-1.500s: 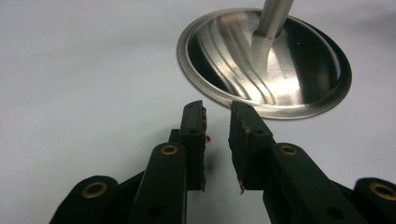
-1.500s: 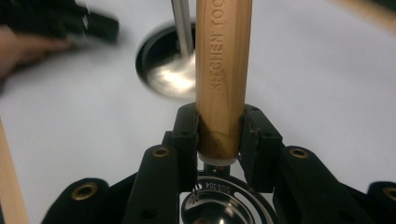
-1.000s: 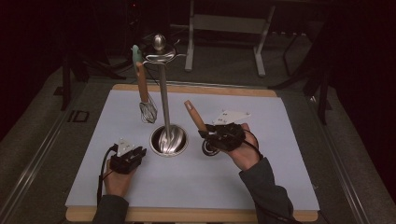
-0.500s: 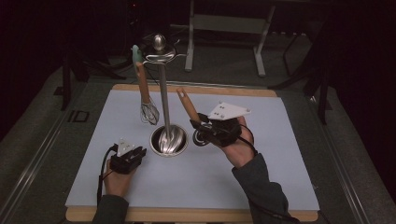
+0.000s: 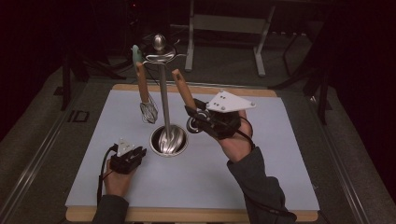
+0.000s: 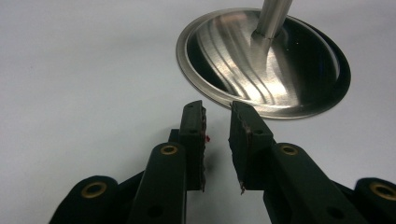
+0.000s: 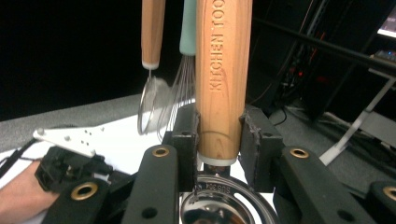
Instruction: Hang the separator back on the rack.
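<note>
The right gripper (image 5: 201, 117) is clamped on the wooden handle (image 7: 223, 79) of a kitchen tool, a metal cup (image 5: 193, 125) at its low end, and holds it tilted above the mat (image 5: 280, 154), just right of the stand (image 5: 162, 98). A whisk (image 5: 148, 111) hangs from the stand's top. The left gripper (image 6: 217, 126) rests on the mat near the stand's base (image 6: 280, 70), jaws apart, nothing between them.

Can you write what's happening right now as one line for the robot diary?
right gripper: shut on wooden-handled steel kitchen tool, lifted | left gripper: open, resting on table | steel utensil stand: whisk hanging
</note>
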A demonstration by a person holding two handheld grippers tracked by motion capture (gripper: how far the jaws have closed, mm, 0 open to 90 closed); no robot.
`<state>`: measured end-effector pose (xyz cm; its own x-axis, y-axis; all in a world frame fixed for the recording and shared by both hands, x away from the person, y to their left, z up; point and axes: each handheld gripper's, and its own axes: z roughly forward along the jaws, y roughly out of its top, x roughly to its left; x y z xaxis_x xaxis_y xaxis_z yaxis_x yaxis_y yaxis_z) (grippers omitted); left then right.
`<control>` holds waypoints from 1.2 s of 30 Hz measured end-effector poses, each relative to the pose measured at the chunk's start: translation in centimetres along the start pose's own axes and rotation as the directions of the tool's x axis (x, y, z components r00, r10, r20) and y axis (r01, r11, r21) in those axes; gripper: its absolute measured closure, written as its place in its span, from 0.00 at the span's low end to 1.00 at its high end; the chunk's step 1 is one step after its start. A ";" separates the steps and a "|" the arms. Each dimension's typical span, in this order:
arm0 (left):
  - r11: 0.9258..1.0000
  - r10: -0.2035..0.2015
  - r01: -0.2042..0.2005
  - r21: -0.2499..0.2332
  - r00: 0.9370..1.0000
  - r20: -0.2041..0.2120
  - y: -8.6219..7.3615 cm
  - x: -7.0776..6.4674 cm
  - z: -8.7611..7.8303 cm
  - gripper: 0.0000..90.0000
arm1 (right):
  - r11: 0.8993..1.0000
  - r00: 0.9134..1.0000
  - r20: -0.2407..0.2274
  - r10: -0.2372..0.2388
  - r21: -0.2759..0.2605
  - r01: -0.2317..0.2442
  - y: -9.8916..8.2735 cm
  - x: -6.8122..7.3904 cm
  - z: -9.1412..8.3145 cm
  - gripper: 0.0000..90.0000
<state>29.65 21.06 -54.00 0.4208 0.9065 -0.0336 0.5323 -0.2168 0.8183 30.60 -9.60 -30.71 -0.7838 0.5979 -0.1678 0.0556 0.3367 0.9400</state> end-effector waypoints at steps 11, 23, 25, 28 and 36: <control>1.000 -0.001 0.001 0.001 1.000 0.001 0.0 0.0 0.0 0.84 | 1.000 1.000 -0.001 0.006 -0.022 -0.006 1.2 0.2 0.7 0.77; 1.000 0.000 0.000 0.000 1.000 0.002 0.0 0.0 0.0 0.84 | 1.000 0.999 0.038 -0.006 0.003 0.006 1.7 1.0 2.4 0.77; 1.000 -0.001 0.001 0.000 1.000 0.003 0.0 0.0 0.0 0.84 | 1.000 0.999 0.043 0.001 0.014 -0.001 1.5 0.9 2.9 0.77; 1.000 0.000 0.000 0.000 1.000 0.003 0.0 0.0 0.0 0.84 | 1.000 0.999 0.041 0.007 0.016 -0.007 1.4 0.9 3.3 0.77; 1.000 0.001 -0.001 0.000 1.000 0.003 0.0 0.0 0.0 0.84 | 1.000 1.000 0.031 -0.002 0.027 0.001 1.3 1.1 3.7 0.67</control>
<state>29.65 21.07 -53.99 0.4236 0.9052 -0.0340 0.5314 -0.2180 0.8186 32.05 -5.83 -30.80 -0.7646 0.6192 -0.1790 0.0711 0.3570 0.9314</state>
